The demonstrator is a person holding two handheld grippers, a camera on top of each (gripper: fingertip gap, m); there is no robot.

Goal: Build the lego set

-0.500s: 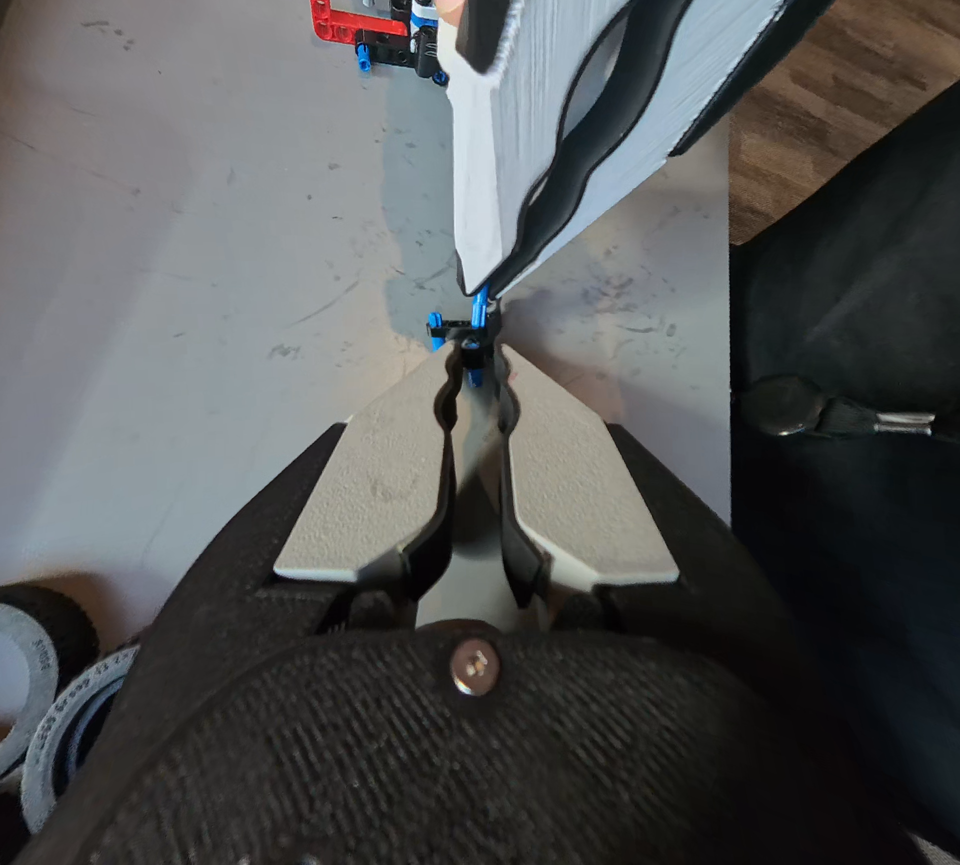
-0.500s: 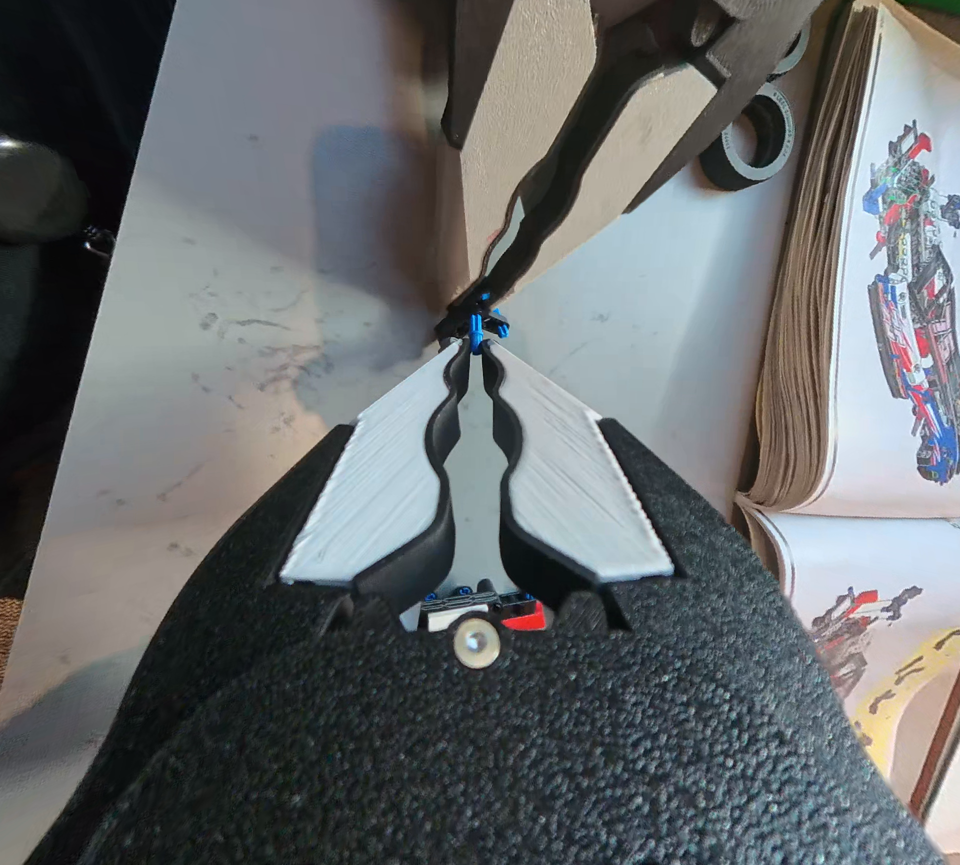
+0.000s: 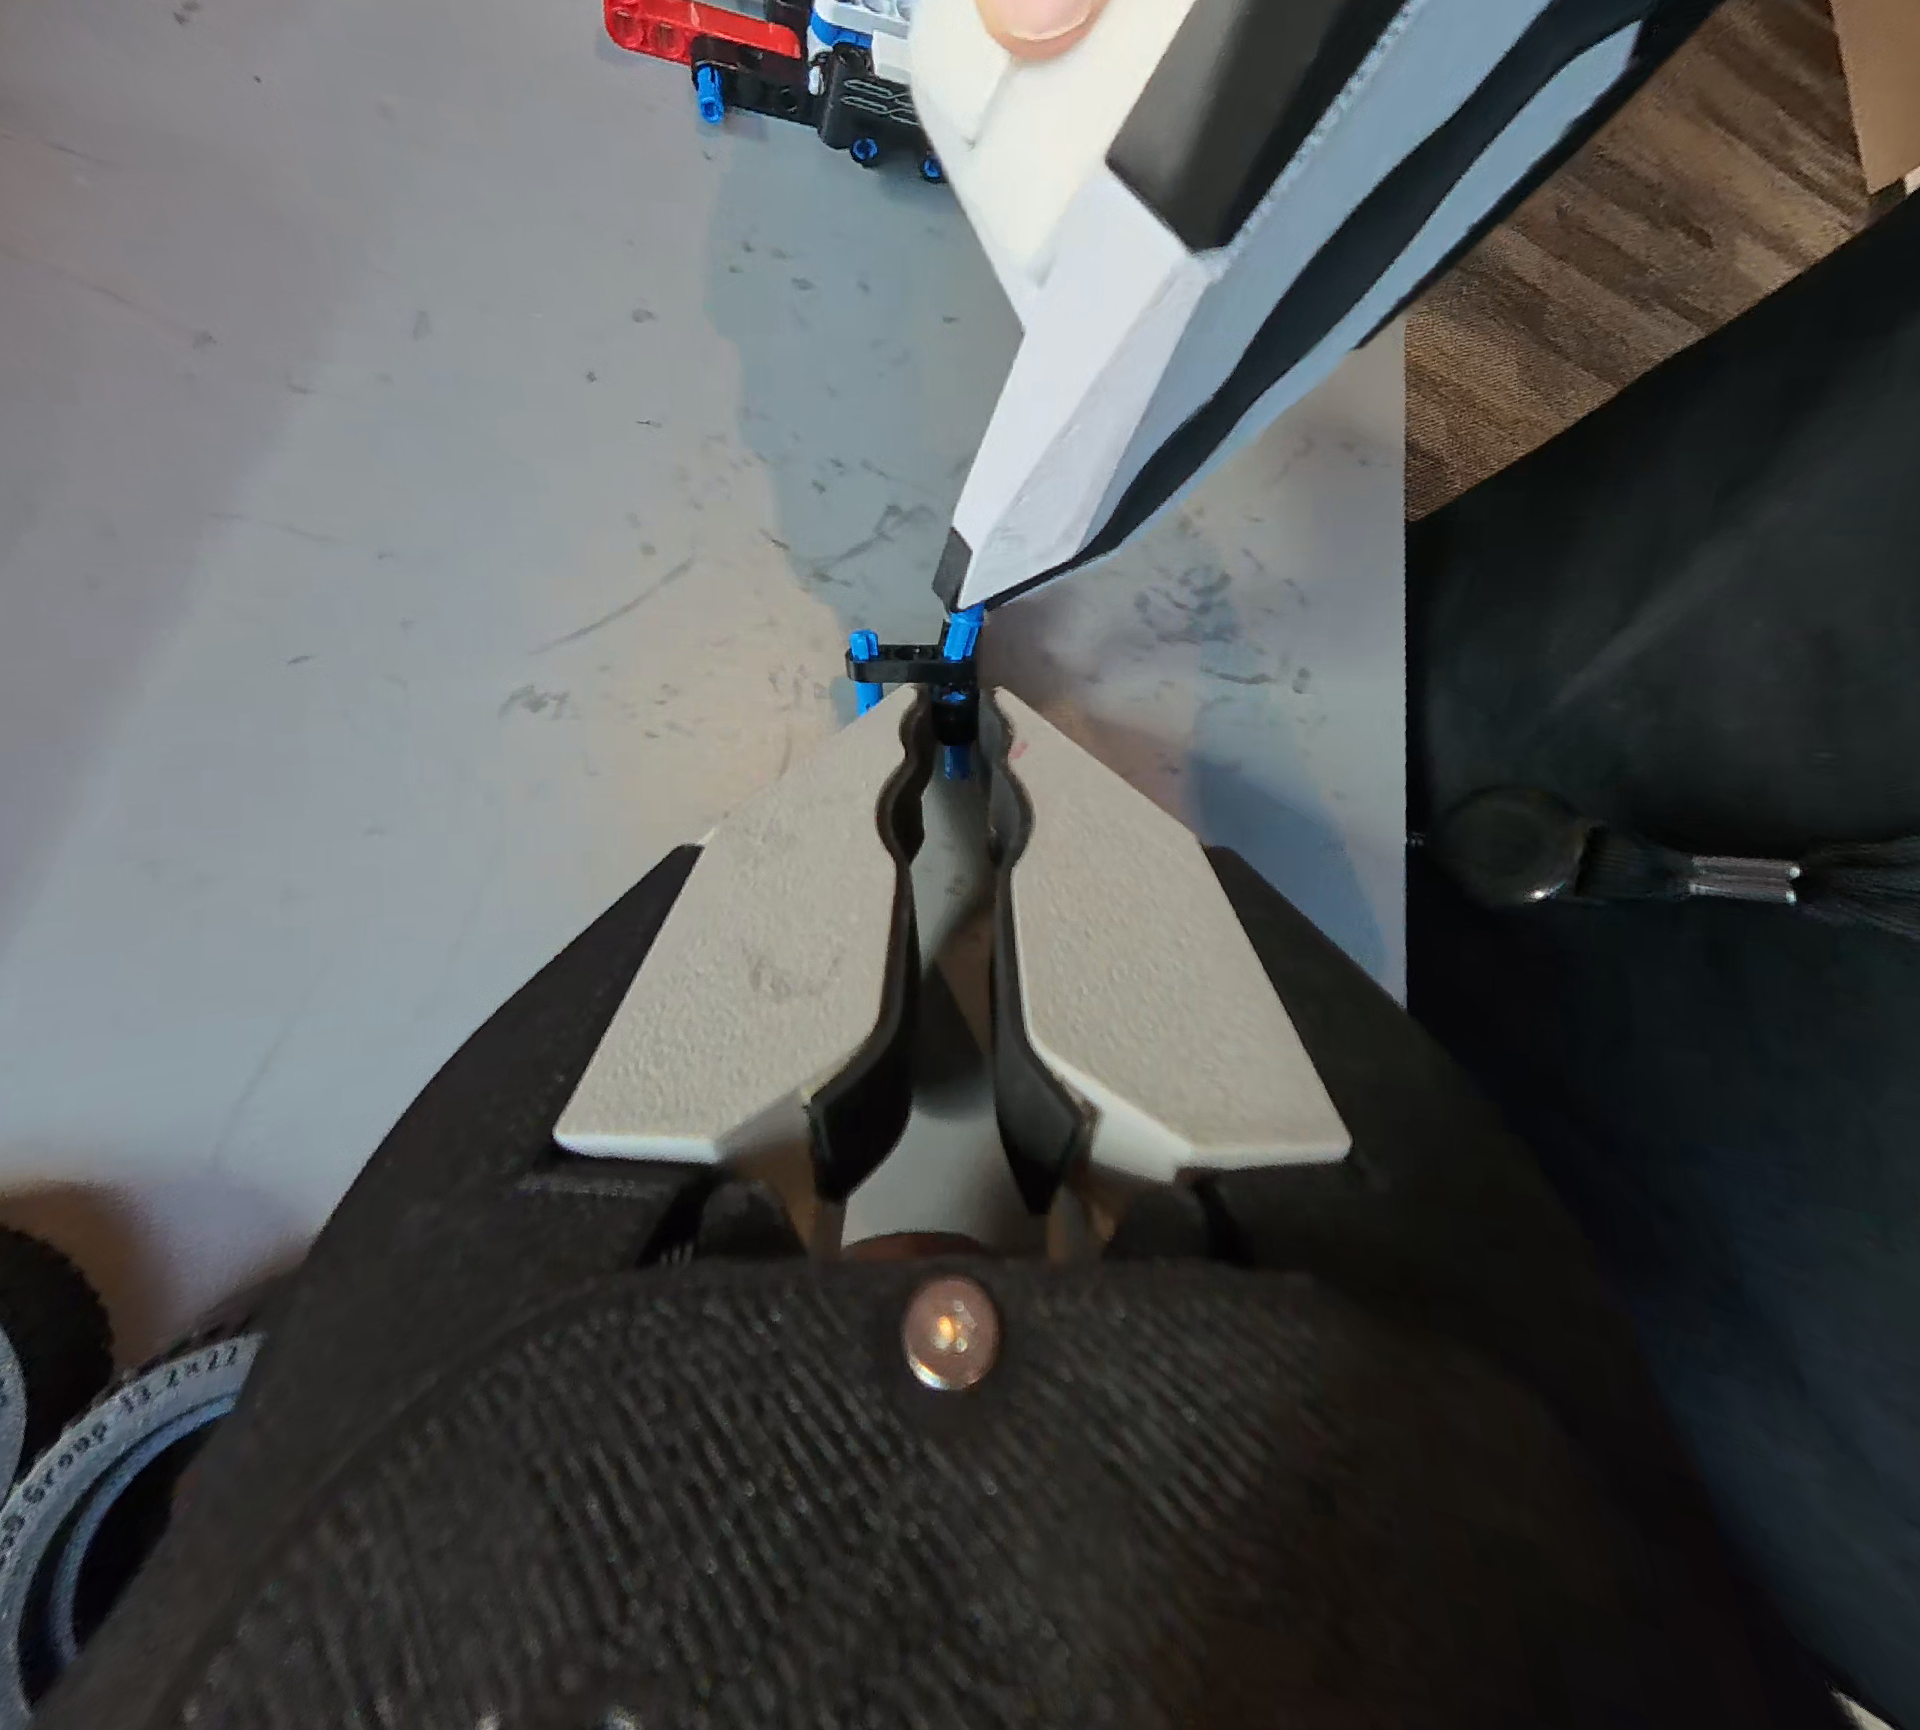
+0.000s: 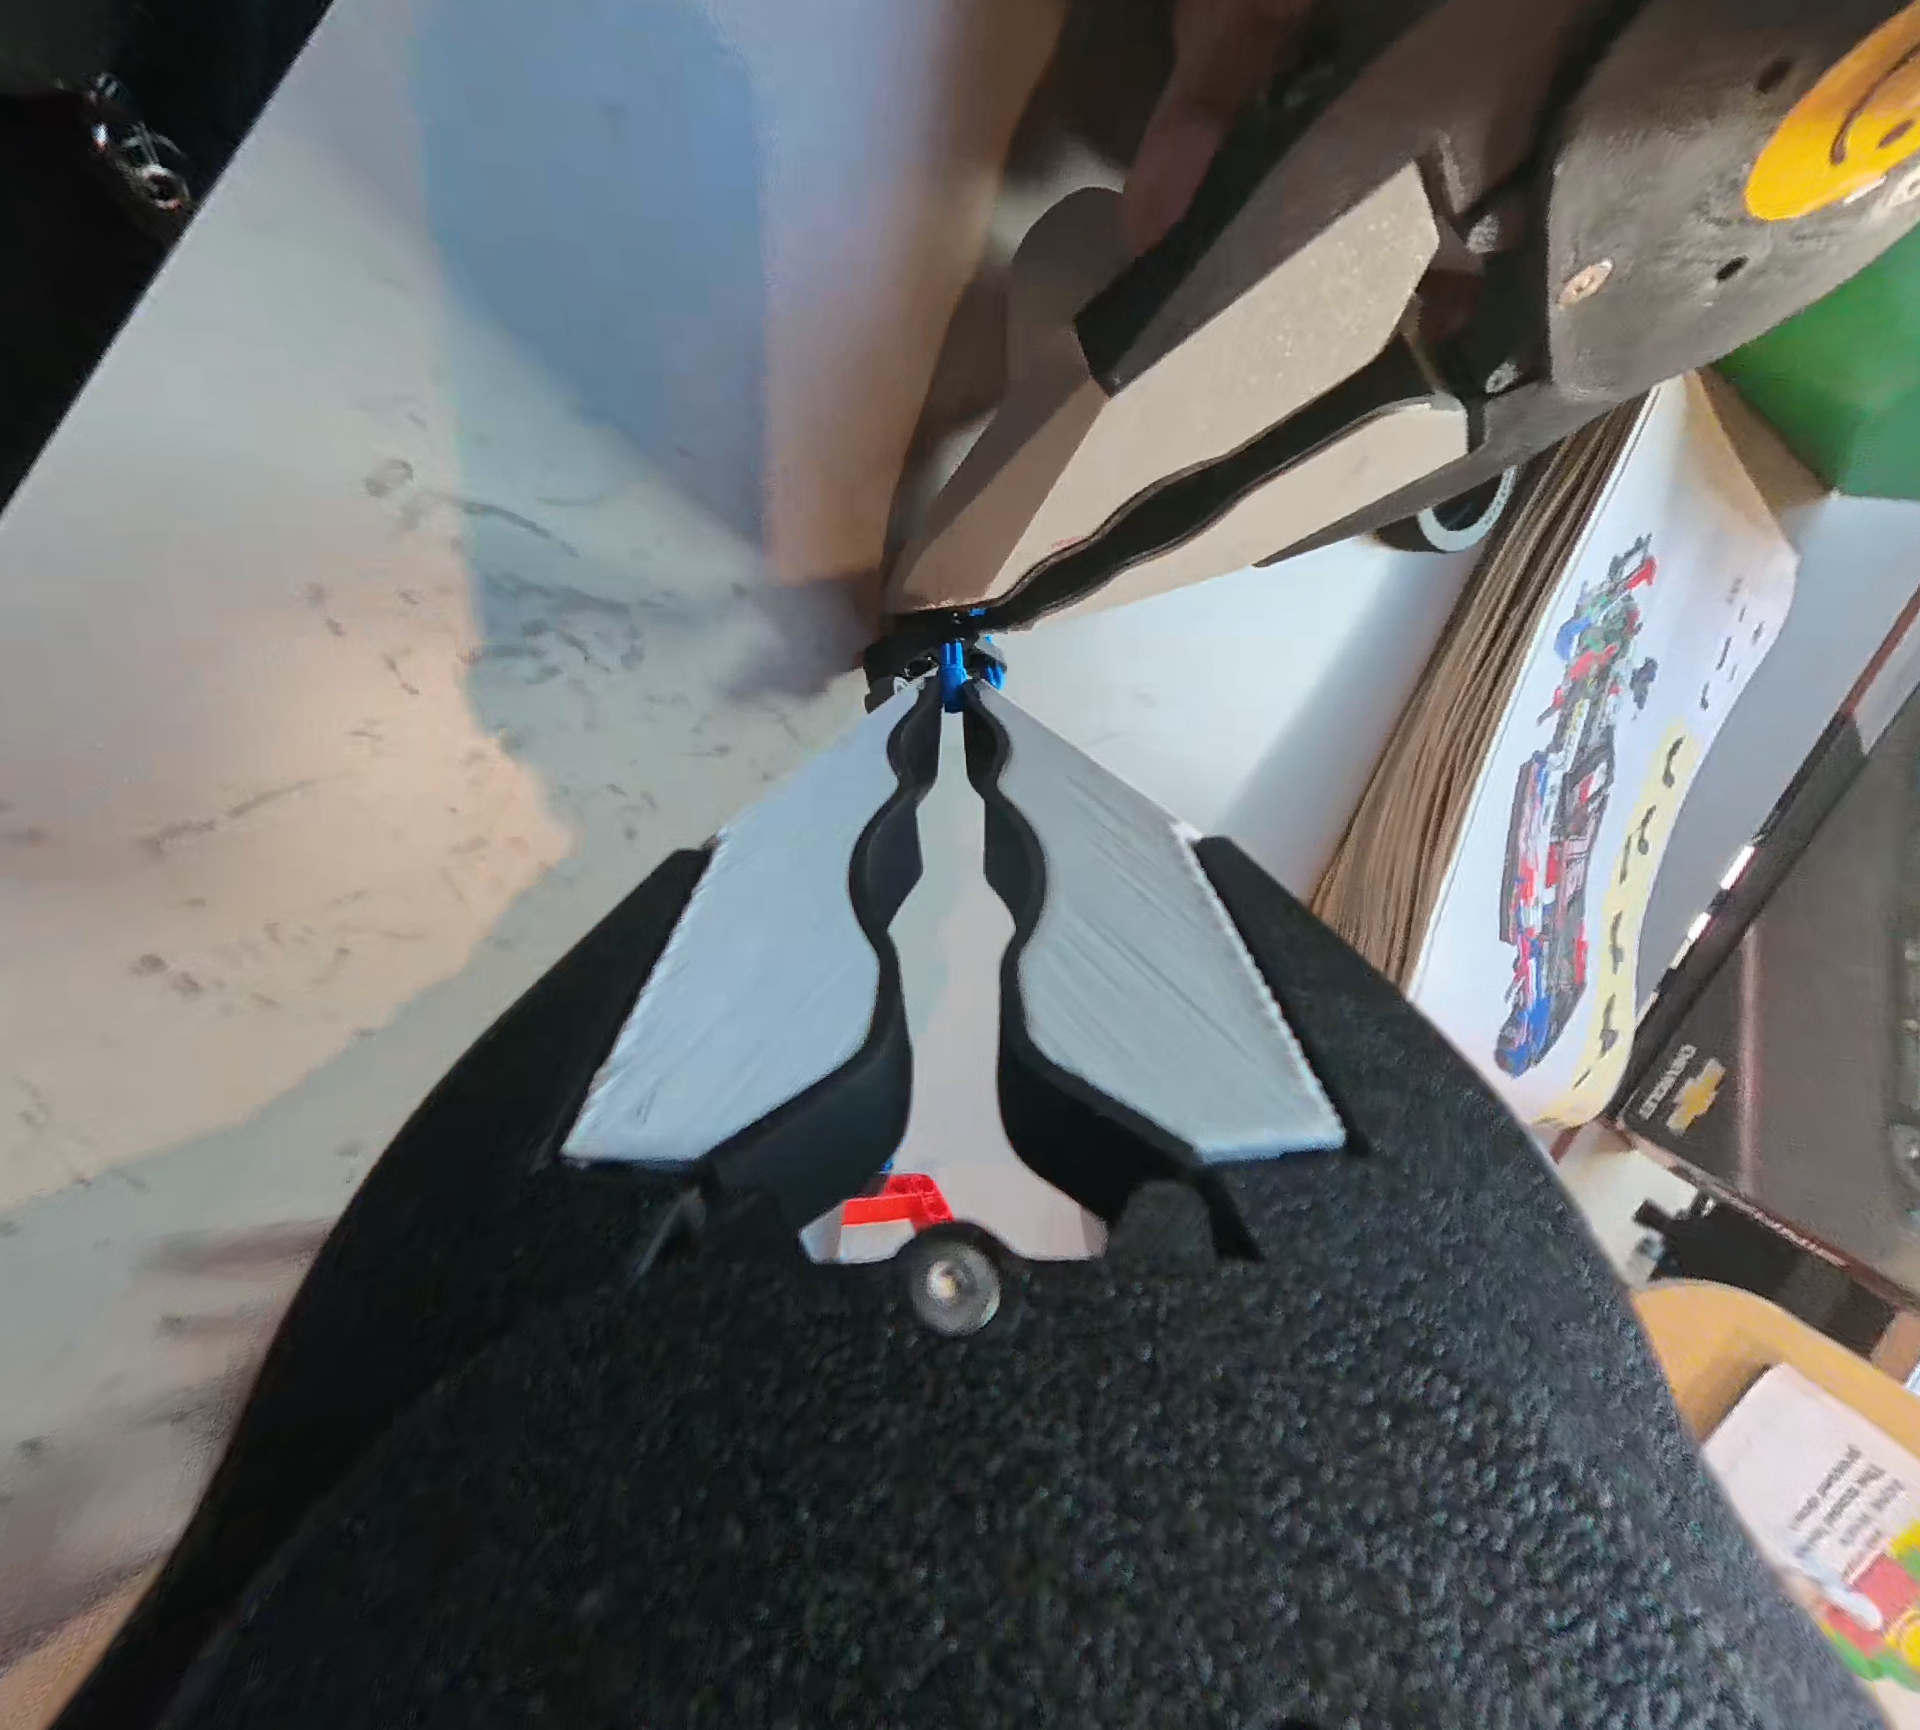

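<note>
Blue pin [image 3: 961, 636] pinched in my right gripper [image 4: 951, 688]; left gripper [image 3: 951, 709] clamps the beam [image 3: 909, 667]; model [image 3: 800, 7] beyond, booklet [image 4: 1621, 859] right.

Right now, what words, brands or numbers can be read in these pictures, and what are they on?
I name where writing stands, not its words.
Grey tyre: raised lettering on the sidewall, legible.
Dark box: a logo and a line of lettering.
Colourful leaflet: small print, blurred.
Open booklet: drawings only, no readable text.
</note>
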